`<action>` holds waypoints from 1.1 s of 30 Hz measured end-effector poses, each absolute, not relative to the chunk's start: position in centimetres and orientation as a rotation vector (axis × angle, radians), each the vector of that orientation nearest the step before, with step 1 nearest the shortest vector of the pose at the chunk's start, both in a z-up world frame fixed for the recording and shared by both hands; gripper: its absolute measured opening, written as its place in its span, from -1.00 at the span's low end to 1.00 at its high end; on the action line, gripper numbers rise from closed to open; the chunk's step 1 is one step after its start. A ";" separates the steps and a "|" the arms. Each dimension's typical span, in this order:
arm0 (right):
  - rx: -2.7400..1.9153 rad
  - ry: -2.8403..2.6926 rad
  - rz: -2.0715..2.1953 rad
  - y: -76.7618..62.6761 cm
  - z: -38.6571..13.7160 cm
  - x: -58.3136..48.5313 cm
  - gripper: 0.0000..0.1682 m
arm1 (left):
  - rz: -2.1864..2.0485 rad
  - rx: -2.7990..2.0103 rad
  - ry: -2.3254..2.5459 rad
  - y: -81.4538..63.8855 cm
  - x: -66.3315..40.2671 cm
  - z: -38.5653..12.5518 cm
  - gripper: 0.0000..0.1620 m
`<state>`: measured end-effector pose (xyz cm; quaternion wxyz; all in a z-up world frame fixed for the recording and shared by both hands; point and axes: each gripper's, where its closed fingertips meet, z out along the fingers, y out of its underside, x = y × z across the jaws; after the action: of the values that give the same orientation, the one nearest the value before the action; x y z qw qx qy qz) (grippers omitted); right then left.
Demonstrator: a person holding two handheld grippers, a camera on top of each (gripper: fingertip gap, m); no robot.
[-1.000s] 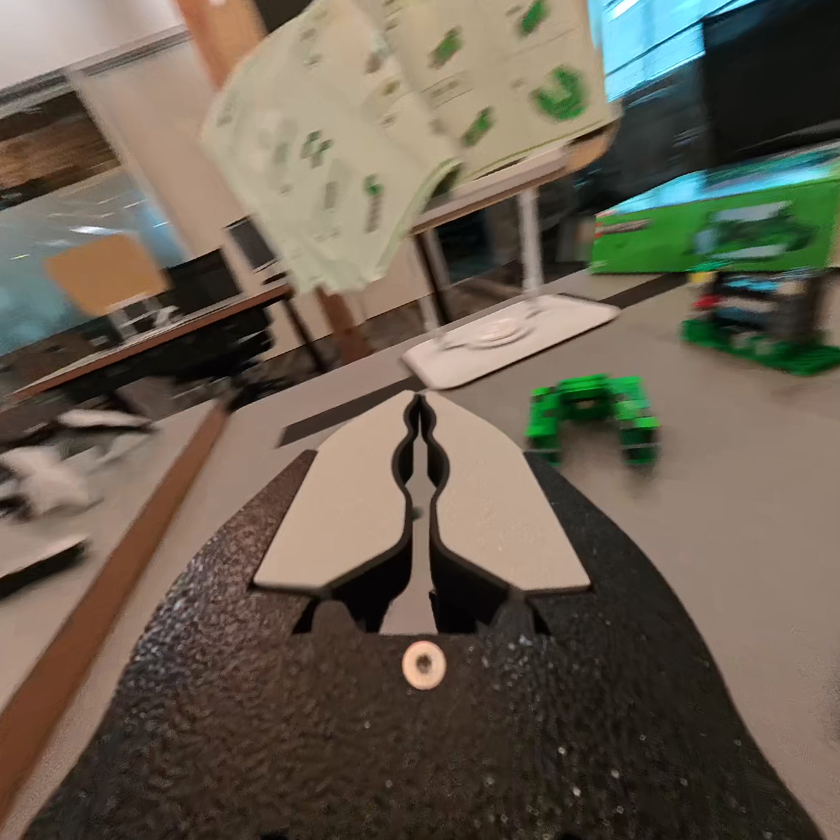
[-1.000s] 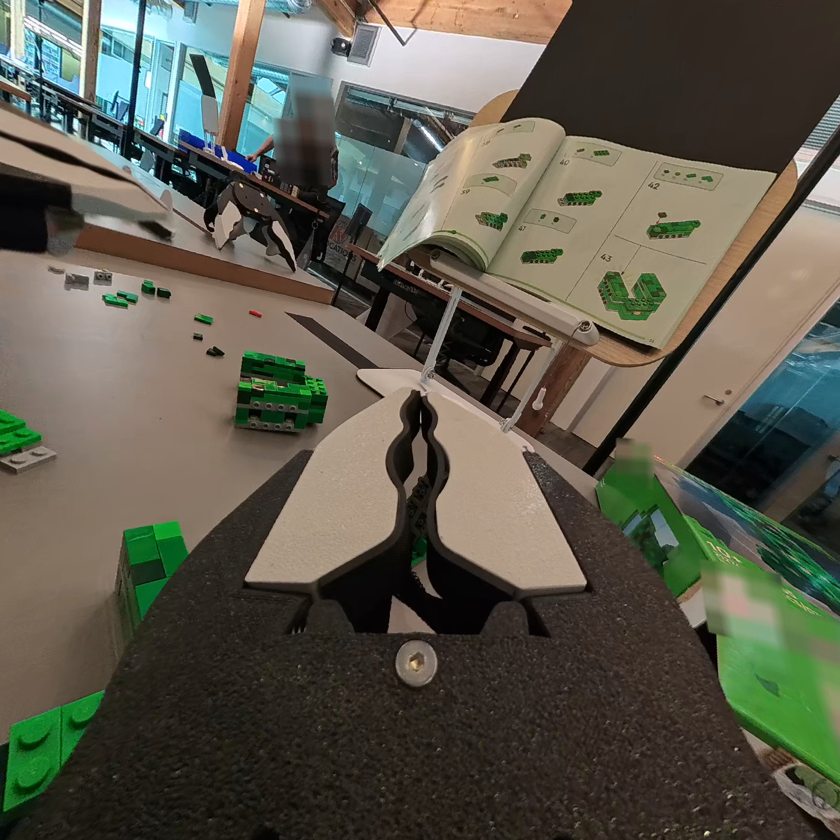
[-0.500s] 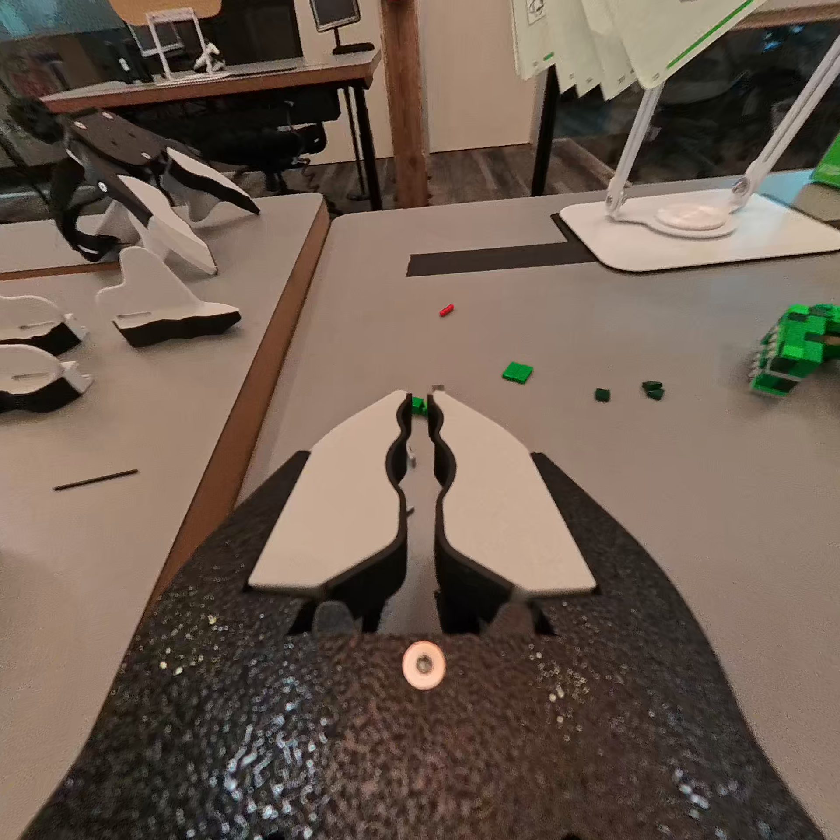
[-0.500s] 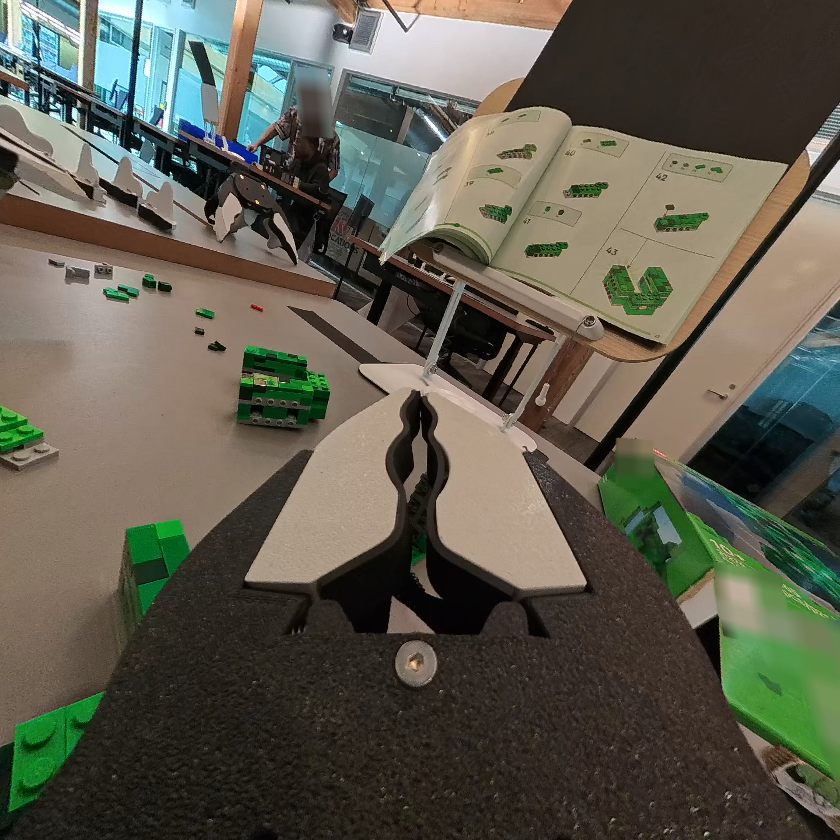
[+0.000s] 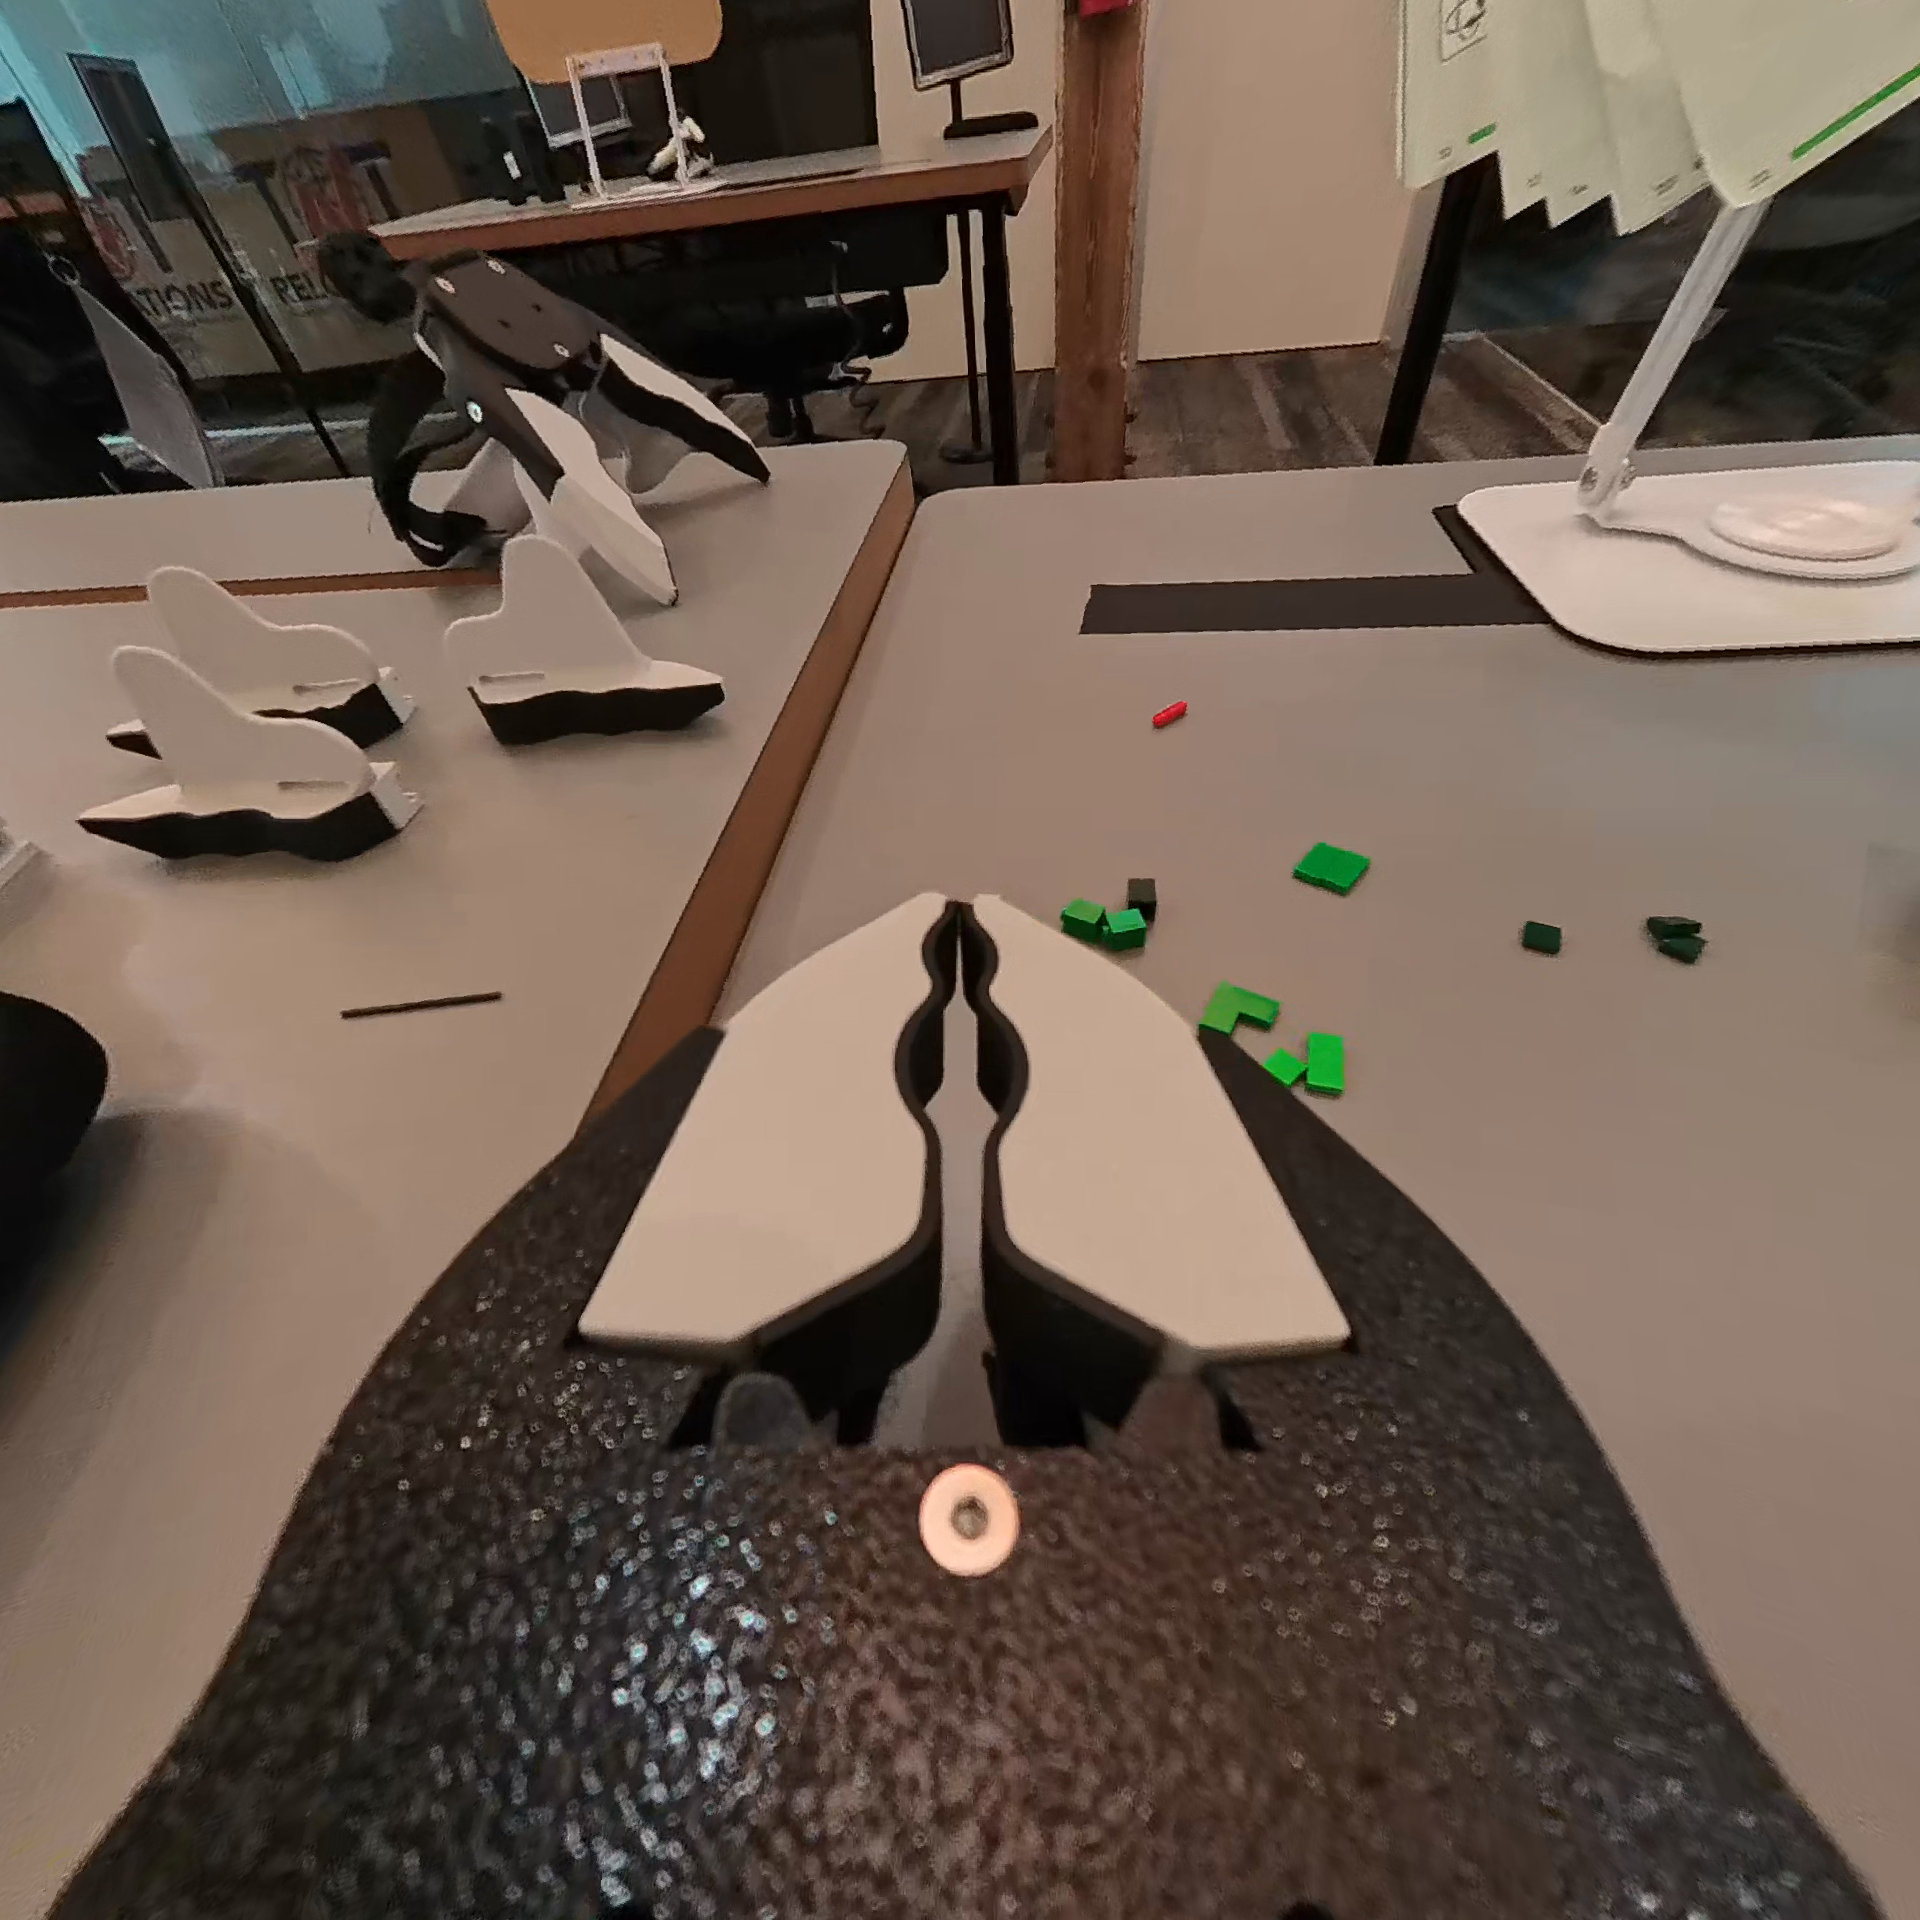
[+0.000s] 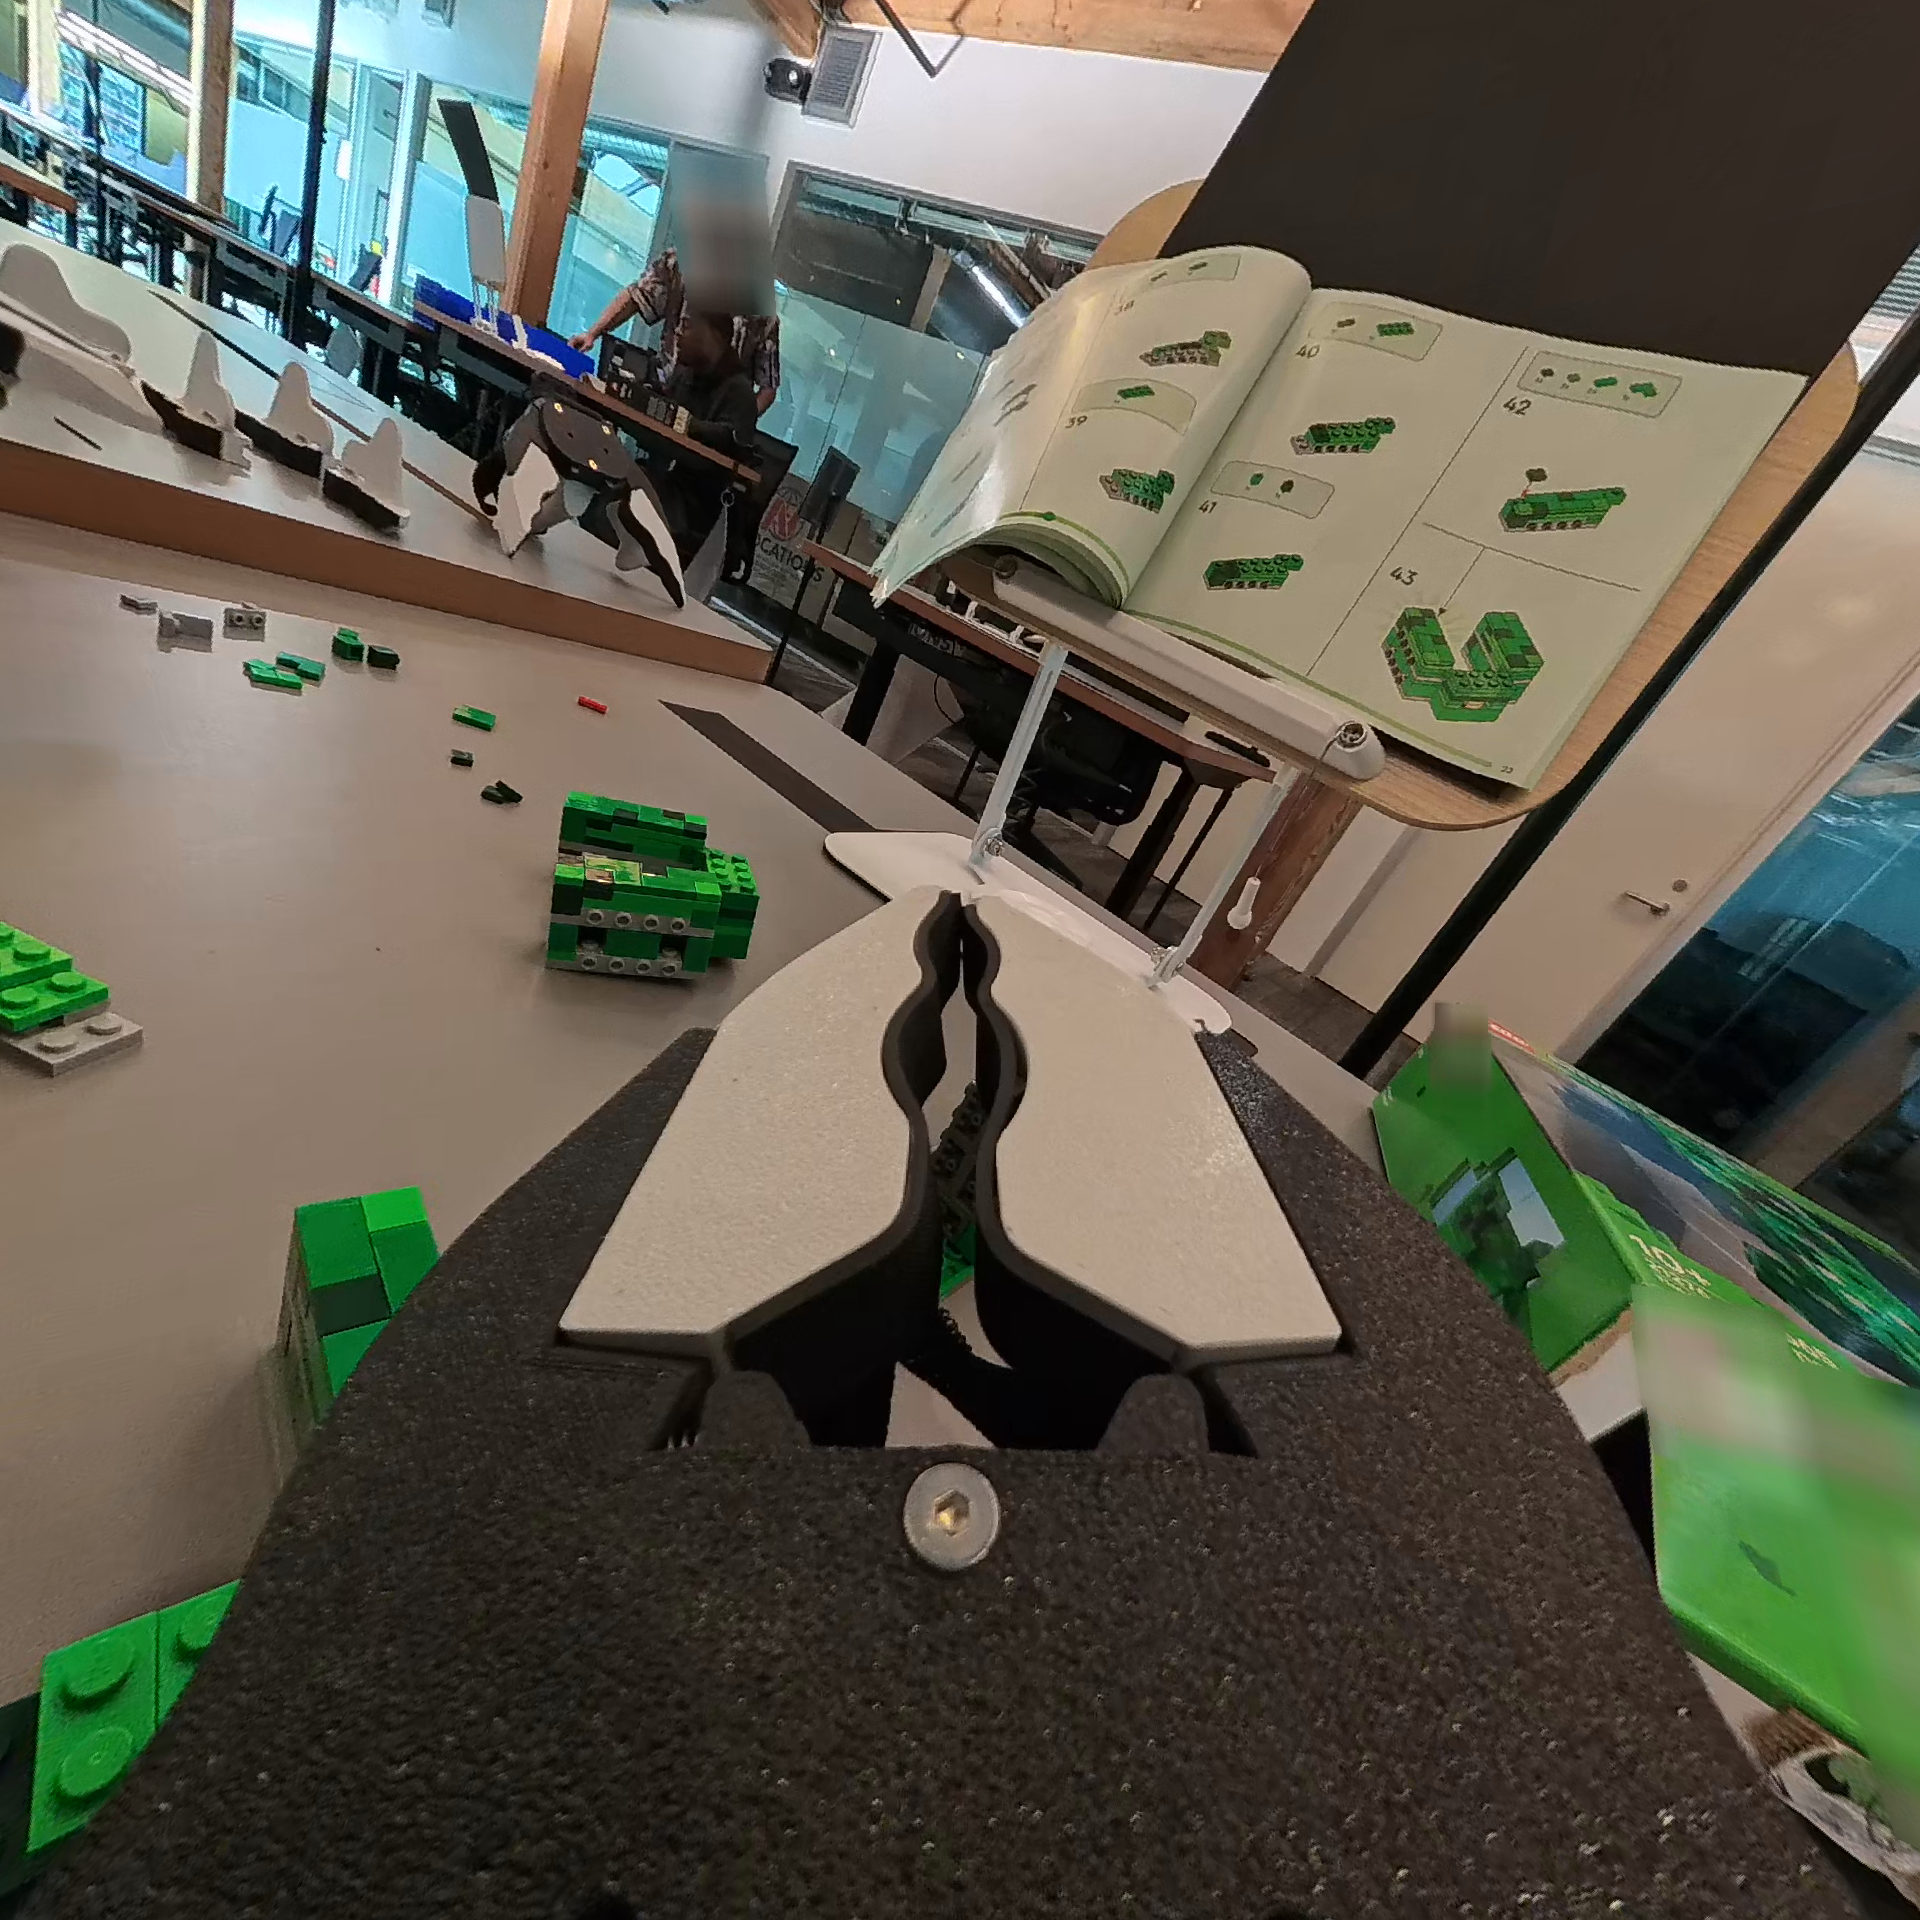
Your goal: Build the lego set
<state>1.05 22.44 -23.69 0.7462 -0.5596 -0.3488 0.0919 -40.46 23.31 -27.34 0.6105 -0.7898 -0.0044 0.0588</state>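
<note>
On the grey table, loose green pieces lie just right of the closed, empty left tool.

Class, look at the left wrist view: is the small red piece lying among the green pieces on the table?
No. The red piece lies alone, farther back than the green pieces.

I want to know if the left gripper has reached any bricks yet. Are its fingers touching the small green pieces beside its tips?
Apart. In the left wrist view, bare table shows between the left gripper and the small green pieces.
</note>
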 end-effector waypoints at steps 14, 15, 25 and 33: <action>-1.230 -0.764 0.207 22.6 -23.8 1.0 -1.00 | 0.080 -2.100 0.405 27.3 -37.5 -31.0 -0.91; -1.231 -0.764 0.208 22.6 -23.8 1.0 -1.00 | 0.050 -2.119 0.486 27.8 -37.3 -31.2 -0.89; -1.234 -0.775 0.209 22.7 -23.9 0.9 -1.00 | 0.066 -2.371 0.957 29.2 -39.2 -33.8 -0.77; -1.237 -0.780 0.210 22.7 -24.0 0.8 -1.00 | -0.101 -2.374 0.948 29.0 -38.1 -34.1 -0.79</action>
<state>0.81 22.70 -23.98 0.7395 -0.5637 -0.3553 0.0957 -38.11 29.04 -34.09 0.2874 -0.8888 0.3549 -0.0380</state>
